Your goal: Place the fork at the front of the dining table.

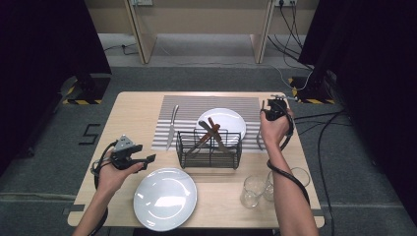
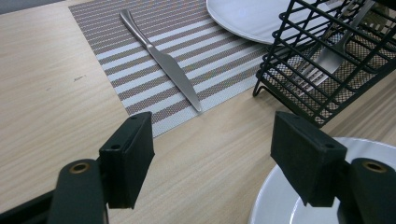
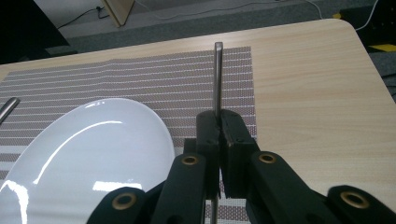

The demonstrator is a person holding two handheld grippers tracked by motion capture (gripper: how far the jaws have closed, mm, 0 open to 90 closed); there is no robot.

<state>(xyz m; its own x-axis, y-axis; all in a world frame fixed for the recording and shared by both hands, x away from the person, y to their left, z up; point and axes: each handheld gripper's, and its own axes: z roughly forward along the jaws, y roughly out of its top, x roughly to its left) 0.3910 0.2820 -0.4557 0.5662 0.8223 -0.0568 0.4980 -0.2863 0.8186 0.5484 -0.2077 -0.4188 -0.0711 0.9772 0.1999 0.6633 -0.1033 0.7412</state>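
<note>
Grey floor with loose cables running off to the right, dark curtains on both sides, and a wooden desk frame at the back. In the middle sits a light wooden table (image 1: 133, 110) with rounded corners. A striped placemat (image 1: 192, 105) covers the far middle of it, reaching toward the far edge.

On the near edge there's a big white plate (image 1: 164, 198), empty. A second white plate (image 1: 228, 120) sits on the mat, also empty, near its right edge. Right in front of that is a black wire basket (image 1: 209, 152) holding a few pieces of cutlery leaning at angles, at least one fork and a couple of brown handles. Two clear glasses (image 1: 254, 191) stand at the near right corner, nothing in them as far as I can tell.

A table knife (image 1: 171, 126) lies along the mat's left side, long axis running near to far.

The right gripper (image 3: 218, 135) is clamped tight on a thin metal utensil (image 3: 217, 74) at the mat's right edge; it points straight away toward the far edge, lengthwise along the mat's side.

The left gripper (image 2: 219, 154) hovers by the near left edge with its jaws spread wide, gripping nothing.
</note>
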